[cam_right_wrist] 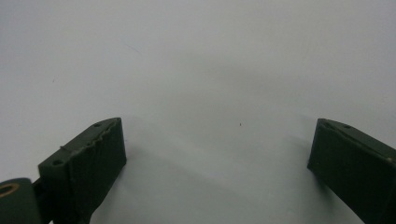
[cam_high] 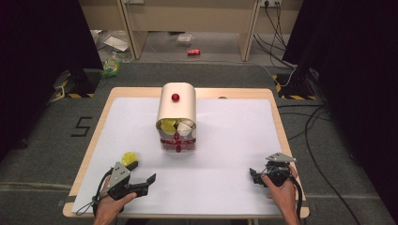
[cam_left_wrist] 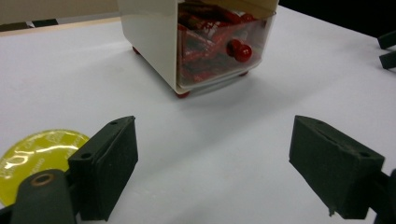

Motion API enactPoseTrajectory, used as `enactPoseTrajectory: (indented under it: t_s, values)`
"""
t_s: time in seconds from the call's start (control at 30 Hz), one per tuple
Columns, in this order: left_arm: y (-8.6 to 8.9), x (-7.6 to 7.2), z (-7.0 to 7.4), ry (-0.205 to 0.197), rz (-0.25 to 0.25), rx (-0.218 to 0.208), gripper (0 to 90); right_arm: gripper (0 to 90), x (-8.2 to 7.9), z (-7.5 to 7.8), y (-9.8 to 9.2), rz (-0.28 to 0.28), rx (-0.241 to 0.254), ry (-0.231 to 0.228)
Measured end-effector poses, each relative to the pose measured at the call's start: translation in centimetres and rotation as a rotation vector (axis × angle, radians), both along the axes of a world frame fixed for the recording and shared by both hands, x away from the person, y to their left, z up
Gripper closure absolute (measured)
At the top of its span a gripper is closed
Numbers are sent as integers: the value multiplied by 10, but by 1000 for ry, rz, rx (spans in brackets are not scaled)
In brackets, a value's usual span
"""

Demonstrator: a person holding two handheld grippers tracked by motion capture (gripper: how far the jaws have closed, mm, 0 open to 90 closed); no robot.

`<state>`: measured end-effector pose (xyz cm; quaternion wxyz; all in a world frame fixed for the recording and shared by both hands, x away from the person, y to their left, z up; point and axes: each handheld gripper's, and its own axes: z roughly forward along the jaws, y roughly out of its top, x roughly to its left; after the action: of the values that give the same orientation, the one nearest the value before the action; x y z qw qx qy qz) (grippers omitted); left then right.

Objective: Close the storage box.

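A small cream cabinet (cam_high: pixel 177 107) with a red knob on top stands at the middle of the white table sheet (cam_high: pixel 225 140). Its upper drawer is pulled out and holds yellow and white packets (cam_high: pixel 176 125). The clear lower drawer (cam_left_wrist: pixel 219 46) holds red items and has red knobs. A round yellow packet (cam_high: pixel 129 157) lies flat on the sheet at the front left, also seen in the left gripper view (cam_left_wrist: pixel 37 151). My left gripper (cam_high: pixel 141 172) rests just right of it, jaws open and empty (cam_left_wrist: pixel 215 168). My right gripper (cam_high: pixel 254 176) sits at the front right, open over bare sheet (cam_right_wrist: pixel 215 163).
The wooden table rim (cam_high: pixel 89 145) frames the white sheet. Black stands and cables (cam_high: pixel 309 126) lie on the grey floor to the right, a red can (cam_high: pixel 194 52) on the floor beyond the table. The right gripper's jaw tips (cam_left_wrist: pixel 387 49) show far off.
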<state>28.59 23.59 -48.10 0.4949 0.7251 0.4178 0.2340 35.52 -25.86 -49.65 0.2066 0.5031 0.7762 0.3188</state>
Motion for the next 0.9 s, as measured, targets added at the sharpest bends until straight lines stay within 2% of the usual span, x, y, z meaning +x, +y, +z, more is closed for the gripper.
enactPoseTrajectory:
  t_s: [0.27,0.5,0.9]
  values:
    - [0,-4,-13,24,-10,16,152,41,0,0,0,0,0,0]
    - [3,-9,-17,29,-6,42,152,42,0,0,0,0,0,0]
    - [4,-15,-24,104,-32,83,152,41,0,0,0,0,0,0]
